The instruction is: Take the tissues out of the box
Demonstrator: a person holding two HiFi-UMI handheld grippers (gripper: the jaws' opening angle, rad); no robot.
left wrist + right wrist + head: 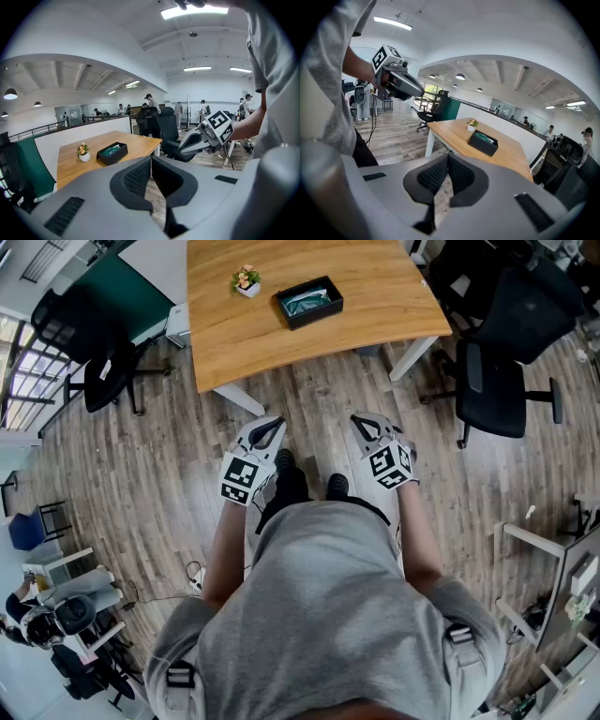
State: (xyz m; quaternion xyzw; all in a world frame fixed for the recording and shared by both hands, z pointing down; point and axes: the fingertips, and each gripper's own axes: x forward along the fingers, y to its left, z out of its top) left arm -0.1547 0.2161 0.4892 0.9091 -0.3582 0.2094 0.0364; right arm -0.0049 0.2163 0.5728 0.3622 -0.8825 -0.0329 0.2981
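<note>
**Floor** (141, 493): grey-brown wood planks with a matt surface. The person stands on it, well short of the tabletop.

**Tabletop** (375, 296): pale, smooth wood with a curved front edge, on white legs. It carries the task's things near its far middle, away from the edges, probably so that either hand can reach them once the person steps up.

**Person** (328, 615): grey shirt, forearms bent. A gripper is held in each hand, low before the body and tipped downward, which reads as a carrying pose and not a reaching one.

**Chairs** (497, 381): black office chairs standing at both flanks of the tabletop, so the approach is free.

**Left gripper** (270, 430) and **right gripper** (364, 427): grey moulded shells, each bearing a marker cube. In both gripper views the black ribbed fingers (138, 177) are clenched pad to pad with nothing between them. From this the task is judged not yet begun.

**Box** (323, 312): black, low, rectangular and open-topped. It lies askew on the tabletop, well apart from both grippers.

**Plant** (247, 281): small flowers in a round white pot, just beside the box and at its left in the head view.

**Tissues** (306, 302): a teal, soft-looking mass inside the box, not rising above its rim. Finer detail cannot be told.
</note>
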